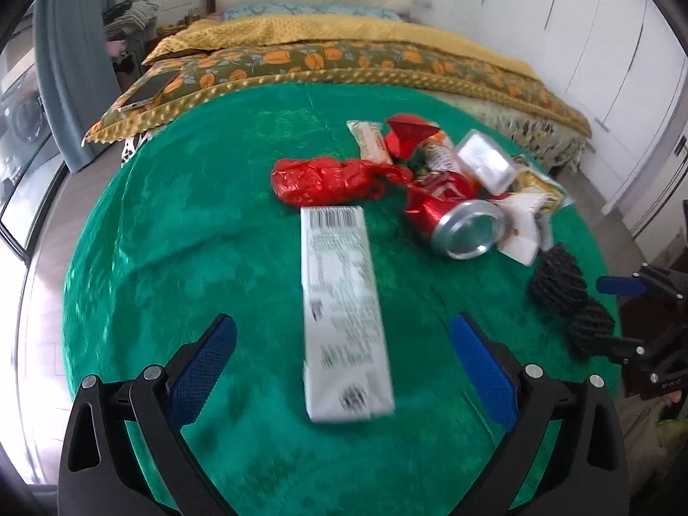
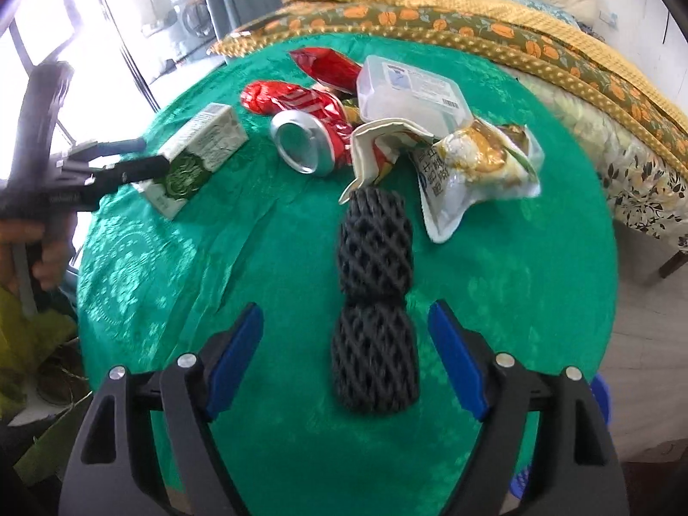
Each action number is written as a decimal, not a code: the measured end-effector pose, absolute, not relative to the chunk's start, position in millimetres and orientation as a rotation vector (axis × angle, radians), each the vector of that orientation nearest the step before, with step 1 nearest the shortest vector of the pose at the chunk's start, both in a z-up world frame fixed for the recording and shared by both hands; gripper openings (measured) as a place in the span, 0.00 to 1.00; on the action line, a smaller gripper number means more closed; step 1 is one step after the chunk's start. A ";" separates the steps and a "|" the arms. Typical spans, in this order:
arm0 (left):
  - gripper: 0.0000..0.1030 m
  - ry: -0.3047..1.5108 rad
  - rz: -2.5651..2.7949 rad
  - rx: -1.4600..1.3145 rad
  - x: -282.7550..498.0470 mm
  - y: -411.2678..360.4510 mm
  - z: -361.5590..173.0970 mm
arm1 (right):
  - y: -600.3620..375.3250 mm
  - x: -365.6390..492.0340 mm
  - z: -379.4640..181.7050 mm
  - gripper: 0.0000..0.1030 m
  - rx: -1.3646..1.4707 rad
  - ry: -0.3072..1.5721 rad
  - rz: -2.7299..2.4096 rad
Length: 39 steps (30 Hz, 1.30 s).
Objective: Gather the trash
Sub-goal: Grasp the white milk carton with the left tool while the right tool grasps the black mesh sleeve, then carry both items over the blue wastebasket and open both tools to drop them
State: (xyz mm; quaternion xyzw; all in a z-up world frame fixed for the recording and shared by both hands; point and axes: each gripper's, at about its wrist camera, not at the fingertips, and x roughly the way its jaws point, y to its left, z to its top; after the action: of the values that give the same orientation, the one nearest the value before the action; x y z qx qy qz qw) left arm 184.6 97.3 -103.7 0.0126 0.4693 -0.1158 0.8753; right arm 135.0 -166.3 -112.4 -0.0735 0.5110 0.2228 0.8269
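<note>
Left gripper (image 1: 344, 361): we hold it spread, clear of the carton (image 1: 344, 322) lying between its fingers.
Right gripper (image 2: 346, 348): spread around the net (image 2: 374, 301), pads apart from it.
Trash: on the green cloth (image 1: 193, 236).
Risk: we judge the soft net may slip out.

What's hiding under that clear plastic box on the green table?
The clear plastic box rests on a red wrapper and a white torn wrapper. Whatever lies under its middle is covered.
</note>
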 end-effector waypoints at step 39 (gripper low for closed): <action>0.37 1.070 -0.958 0.188 128.9 -378.5 -141.9 | -586.8 64.5 -176.1 0.33 0.428 1.038 -0.203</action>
State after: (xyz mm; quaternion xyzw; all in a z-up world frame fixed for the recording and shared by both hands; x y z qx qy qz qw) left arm 128.9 -378.5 -141.9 0.0862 0.4896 -0.4381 0.7490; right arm 64.5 -586.8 -176.1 0.2024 0.4912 -0.0962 0.8417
